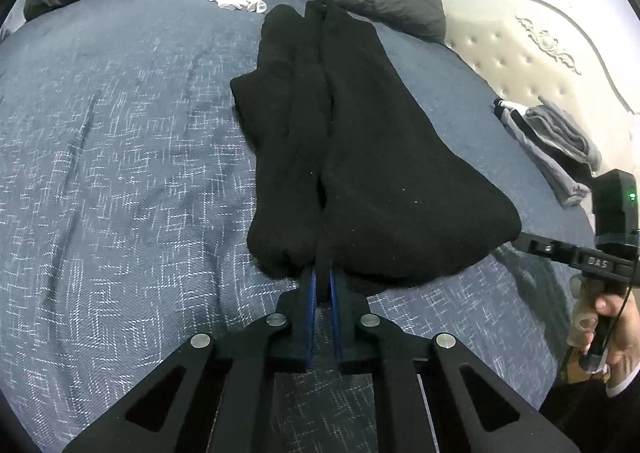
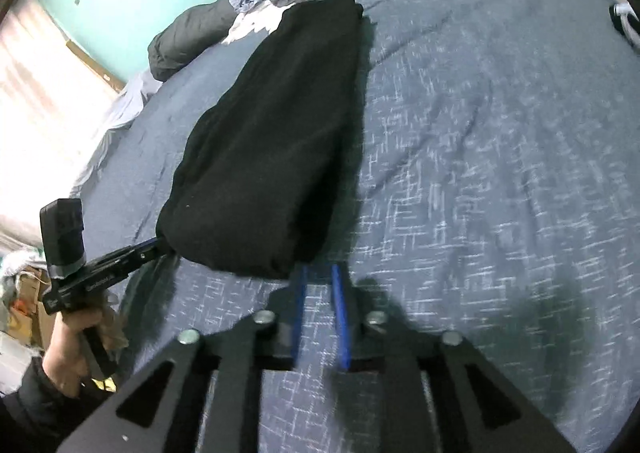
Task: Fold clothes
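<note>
Both views are moderately bright with a cool, even cast, and the strongest light is a washed-out window area [image 2: 36,101] at the left edge of the right wrist view, blown almost white. Fisheye distortion bulges the bed [image 1: 120,157] into a dome and darkens the corners to black, while the black garment [image 1: 360,173] is so dark that its folds barely show. The right wrist view is smeared by motion blur, worst on the bedspread weave at right, with soft shadows near its lower right.
</note>
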Available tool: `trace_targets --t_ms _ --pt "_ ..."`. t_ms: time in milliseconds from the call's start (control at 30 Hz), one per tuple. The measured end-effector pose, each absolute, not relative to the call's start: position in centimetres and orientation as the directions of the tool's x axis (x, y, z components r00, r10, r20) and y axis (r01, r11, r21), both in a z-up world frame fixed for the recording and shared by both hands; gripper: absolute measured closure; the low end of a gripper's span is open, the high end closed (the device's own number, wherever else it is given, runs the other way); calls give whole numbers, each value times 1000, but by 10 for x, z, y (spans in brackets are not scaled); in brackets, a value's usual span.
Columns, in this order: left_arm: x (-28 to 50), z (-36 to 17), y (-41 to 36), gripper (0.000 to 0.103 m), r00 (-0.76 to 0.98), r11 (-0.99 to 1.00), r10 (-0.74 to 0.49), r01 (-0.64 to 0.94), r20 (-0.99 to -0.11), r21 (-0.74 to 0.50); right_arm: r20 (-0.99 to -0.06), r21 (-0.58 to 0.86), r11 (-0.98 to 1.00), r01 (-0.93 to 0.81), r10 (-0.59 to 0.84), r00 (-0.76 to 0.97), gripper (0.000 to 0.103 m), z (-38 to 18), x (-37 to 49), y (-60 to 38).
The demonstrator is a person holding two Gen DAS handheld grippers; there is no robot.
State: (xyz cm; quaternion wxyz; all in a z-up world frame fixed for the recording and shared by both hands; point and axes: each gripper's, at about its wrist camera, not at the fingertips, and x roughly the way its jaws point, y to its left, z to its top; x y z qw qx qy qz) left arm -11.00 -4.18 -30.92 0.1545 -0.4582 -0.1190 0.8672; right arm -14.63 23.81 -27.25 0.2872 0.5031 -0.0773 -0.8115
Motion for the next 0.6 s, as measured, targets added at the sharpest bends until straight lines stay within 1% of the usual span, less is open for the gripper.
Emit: trace_targets --t_ms 33,100,200,367,400,433,500,600 --pt "-110 -309 -42 96 -532 -924 378 -158 -758 -350 -773 406 -821 400 -543 -329 75 -271 -145 236" --pt "-110 -309 -42 96 -532 -923 380 -156 -757 -353 -773 396 -806 440 -551 -315 70 -269 -141 228" --pt "-110 -309 -43 96 -533 -922 381 -154 -756 -356 -796 336 -801 496 -523 -305 69 -271 -136 212" --pt "-111 -310 -44 96 -531 -918 387 -147 -754 -367 -798 280 -810 515 -495 -344 69 -276 -141 203" --pt "-111 -310 -44 95 -530 -918 388 -146 -754 -369 -794 271 -809 522 -495 -354 75 -275 -142 201" --pt "-111 -310 -45 95 -530 -918 388 -146 -754 -370 -789 268 -805 529 -499 -359 90 -274 -142 199" --pt "-111 -310 -45 95 -529 -918 388 -146 -755 -369 -777 279 -793 541 -518 -358 95 -271 -142 198" --pt "-111 -310 -45 95 -527 -917 389 -148 -755 -370 -773 268 -804 531 -509 -379 98 -270 -144 201"
